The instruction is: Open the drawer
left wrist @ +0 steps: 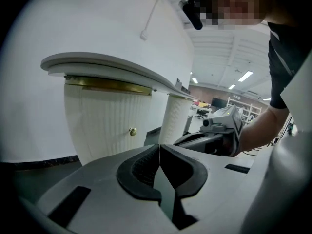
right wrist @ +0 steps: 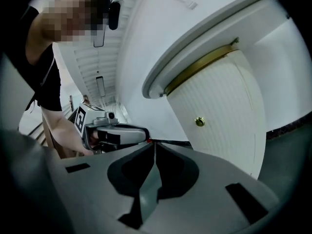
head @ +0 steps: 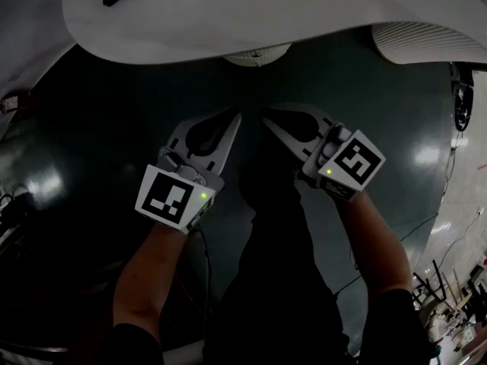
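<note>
Head view looks down your forearms to the left claw (head: 232, 128) and the right claw (head: 272, 122), held side by side over the dark floor (head: 84, 135), their tips angled in toward each other and close together. The white bench (head: 228, 21) overhangs at the top of the picture, so the drawer beneath it is hidden from here. Left gripper view shows that claw with its pads pressed together and nothing between them, which makes sense, since you have nothing to carry yet. Past its tips stands the drawer (left wrist: 105, 123), a fluted white front under a brass strip (left wrist: 107, 85) below the bench rim, with its small brass knob (left wrist: 132, 130) left of the claw's line and well apart from it. The front sits flush under the rim, so I judge it shut and the pull not yet begun. Right gripper view shows the same on that side: the pads meet and grip nothing, and the knob (right wrist: 199, 122) sits up and to the right of the tips, clear of them, with the left claw alongside. Neither claw touches the drawer. The knob is the only purchase on that smooth front, so whichever claw you choose will probably have to spread its pads before it can close round the knob and draw straight back.
</note>
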Motion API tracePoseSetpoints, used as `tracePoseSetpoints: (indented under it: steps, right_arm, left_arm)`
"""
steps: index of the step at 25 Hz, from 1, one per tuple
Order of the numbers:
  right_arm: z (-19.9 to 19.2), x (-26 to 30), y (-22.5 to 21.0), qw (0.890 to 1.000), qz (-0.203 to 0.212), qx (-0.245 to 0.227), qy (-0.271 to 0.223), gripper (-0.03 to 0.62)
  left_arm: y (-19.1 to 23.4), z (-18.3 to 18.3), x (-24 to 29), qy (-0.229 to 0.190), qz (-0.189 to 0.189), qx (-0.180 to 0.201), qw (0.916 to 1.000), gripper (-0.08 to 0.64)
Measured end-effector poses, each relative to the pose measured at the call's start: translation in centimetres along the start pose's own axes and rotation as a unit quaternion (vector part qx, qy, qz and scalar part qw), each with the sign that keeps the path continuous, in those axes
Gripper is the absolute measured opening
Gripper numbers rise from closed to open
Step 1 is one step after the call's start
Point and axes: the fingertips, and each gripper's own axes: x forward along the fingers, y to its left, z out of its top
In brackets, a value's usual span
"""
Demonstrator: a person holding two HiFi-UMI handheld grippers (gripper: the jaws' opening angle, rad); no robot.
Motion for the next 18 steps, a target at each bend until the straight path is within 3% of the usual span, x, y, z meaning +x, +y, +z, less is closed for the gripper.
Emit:
tracePoseSetpoints:
  steps: [7,15,18]
  right_arm:
    - [-3.7,1.4,-6.0,0.999,-0.027,-0.006,0.029,0.018]
    - [-10.6,4.3,-12.9,0.993,-0.055,-0.001,0.102,0.018]
    - [-12.0,6.0,-15.0,0.989,-0.063,-0.029,0.131,0.018]
  left_arm:
    - [3.5,-2.6,3.9,-0.011,-0.002,-0.003,0.9999,0.015]
    - [6.7,-9.2,9.1,0.053,-0.001,0.013,0.9985,0.015]
    - [8.0,-9.1,9.8,0.045,0.02,0.001,0.9988,0.016]
